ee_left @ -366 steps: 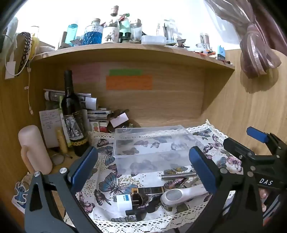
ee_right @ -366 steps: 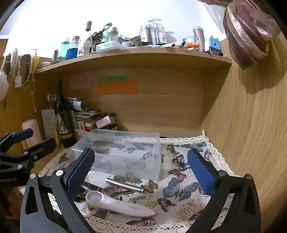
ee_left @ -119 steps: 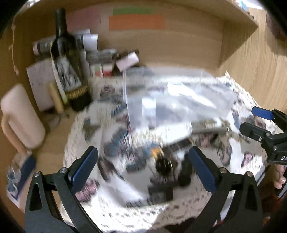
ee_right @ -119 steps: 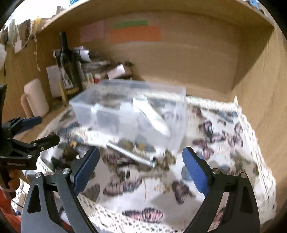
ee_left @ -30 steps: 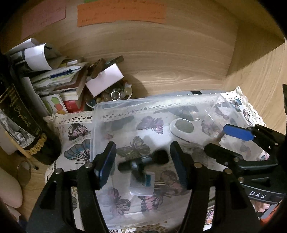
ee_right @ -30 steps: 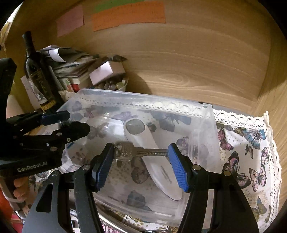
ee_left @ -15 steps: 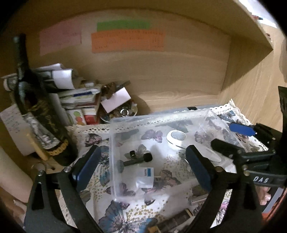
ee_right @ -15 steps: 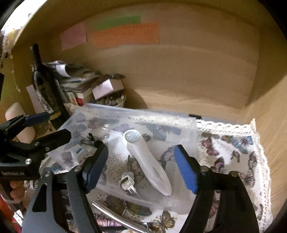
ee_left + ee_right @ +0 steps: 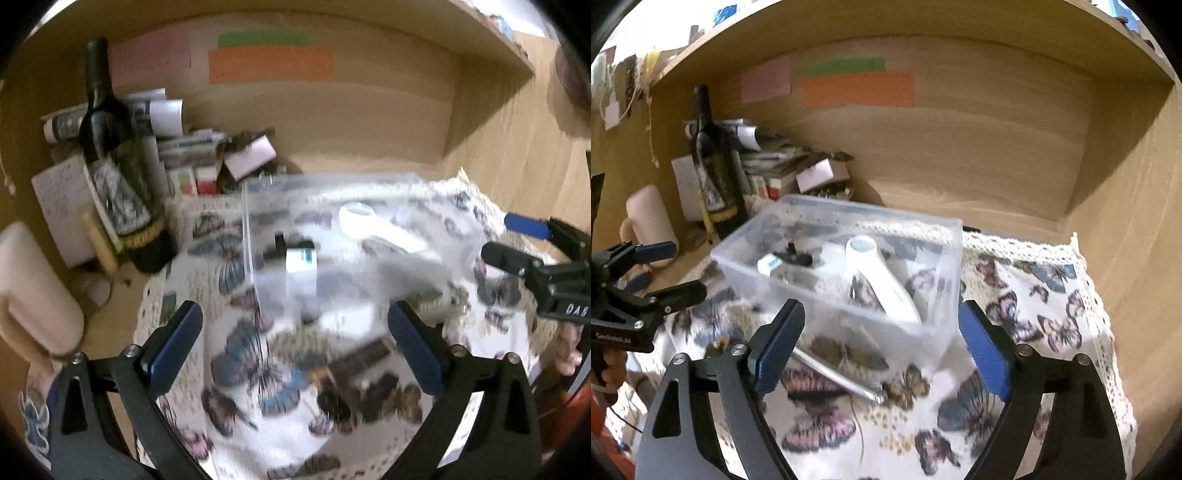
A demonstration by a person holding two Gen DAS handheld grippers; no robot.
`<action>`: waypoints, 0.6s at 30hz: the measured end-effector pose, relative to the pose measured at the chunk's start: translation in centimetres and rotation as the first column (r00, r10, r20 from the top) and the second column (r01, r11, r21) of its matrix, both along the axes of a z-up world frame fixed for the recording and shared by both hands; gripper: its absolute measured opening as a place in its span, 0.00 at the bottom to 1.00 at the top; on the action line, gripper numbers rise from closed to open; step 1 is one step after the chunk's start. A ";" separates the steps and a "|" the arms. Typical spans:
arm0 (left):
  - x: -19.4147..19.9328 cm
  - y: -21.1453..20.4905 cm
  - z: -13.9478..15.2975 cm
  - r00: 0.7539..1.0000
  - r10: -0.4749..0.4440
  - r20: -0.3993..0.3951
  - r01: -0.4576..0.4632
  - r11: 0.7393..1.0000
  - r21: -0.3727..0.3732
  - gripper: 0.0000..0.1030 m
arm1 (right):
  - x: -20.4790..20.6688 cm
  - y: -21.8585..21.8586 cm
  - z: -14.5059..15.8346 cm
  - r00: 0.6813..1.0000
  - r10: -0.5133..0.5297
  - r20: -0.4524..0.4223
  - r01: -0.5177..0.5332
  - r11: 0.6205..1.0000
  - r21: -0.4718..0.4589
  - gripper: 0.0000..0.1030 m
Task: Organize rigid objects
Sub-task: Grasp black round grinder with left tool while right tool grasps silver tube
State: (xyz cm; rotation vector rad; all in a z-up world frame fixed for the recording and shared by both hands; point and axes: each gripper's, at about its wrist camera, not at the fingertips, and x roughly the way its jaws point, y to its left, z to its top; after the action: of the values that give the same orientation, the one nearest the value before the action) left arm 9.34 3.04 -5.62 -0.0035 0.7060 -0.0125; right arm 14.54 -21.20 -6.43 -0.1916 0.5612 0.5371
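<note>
A clear plastic box (image 9: 934, 236) stands on the butterfly cloth (image 9: 1052, 295). In it lie a white handheld device (image 9: 882, 277), a small white-and-blue item (image 9: 768, 264) and a black piece (image 9: 798, 258). The box (image 9: 255, 258) is blurred in the left wrist view. My right gripper (image 9: 882, 343) is open and empty, in front of the box. A metal rod (image 9: 838, 376) lies on the cloth between its fingers. My left gripper (image 9: 295, 343) is open and empty, above dark small items (image 9: 362, 376) on the cloth's front part.
A wine bottle (image 9: 713, 162), stacked papers and boxes (image 9: 783, 166) and a pink mug (image 9: 650, 221) stand at the back left. A wooden back wall and right side wall (image 9: 1126, 221) close the alcove. The cloth's lace edge (image 9: 1108, 350) runs along the right.
Both grippers have pulled back and up from the box. The key that the right gripper held a second ago has been dropped into the box; the left's item lies inside too.
</note>
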 end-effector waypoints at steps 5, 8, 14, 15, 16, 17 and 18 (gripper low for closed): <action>-1.1 -0.5 -2.7 0.999 0.003 -0.049 -0.003 1.000 -0.007 0.99 | -0.5 0.1 -2.7 0.998 0.013 -0.069 -0.015 0.999 -0.035 0.81; -1.3 -0.8 -3.9 0.997 -0.011 -0.077 0.009 1.000 -0.025 0.98 | -0.3 0.5 -4.1 0.993 0.029 -0.119 -0.036 0.998 -0.053 0.78; -1.3 -1.0 -5.5 0.991 -0.046 -0.125 0.035 0.996 -0.086 0.81 | 0.6 2.9 -5.3 0.982 0.086 -0.168 -0.104 0.989 -0.106 0.66; -1.3 -1.1 -5.7 0.990 -0.050 -0.131 0.038 0.995 -0.095 0.80 | 0.8 3.3 -5.6 0.980 0.094 -0.174 -0.116 0.986 -0.121 0.64; -1.3 -1.1 -5.8 0.990 -0.052 -0.134 0.039 0.994 -0.098 0.76 | 1.2 3.7 -5.9 0.977 0.103 -0.189 -0.130 0.982 -0.135 0.58; -1.2 -1.2 -5.9 0.989 -0.054 -0.138 0.040 0.994 -0.101 0.70 | 1.5 4.1 -6.2 0.973 0.107 -0.204 -0.139 0.979 -0.147 0.52; -1.2 -1.2 -6.1 0.988 -0.063 -0.138 0.049 0.993 -0.104 0.66 | 1.9 4.4 -6.6 0.970 0.104 -0.220 -0.140 0.977 -0.158 0.50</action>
State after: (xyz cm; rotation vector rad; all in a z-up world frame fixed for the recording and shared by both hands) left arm 8.11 1.85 -11.70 -0.0818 0.8465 -0.1028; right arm 16.42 -16.85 -12.99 -0.3384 0.8071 0.6336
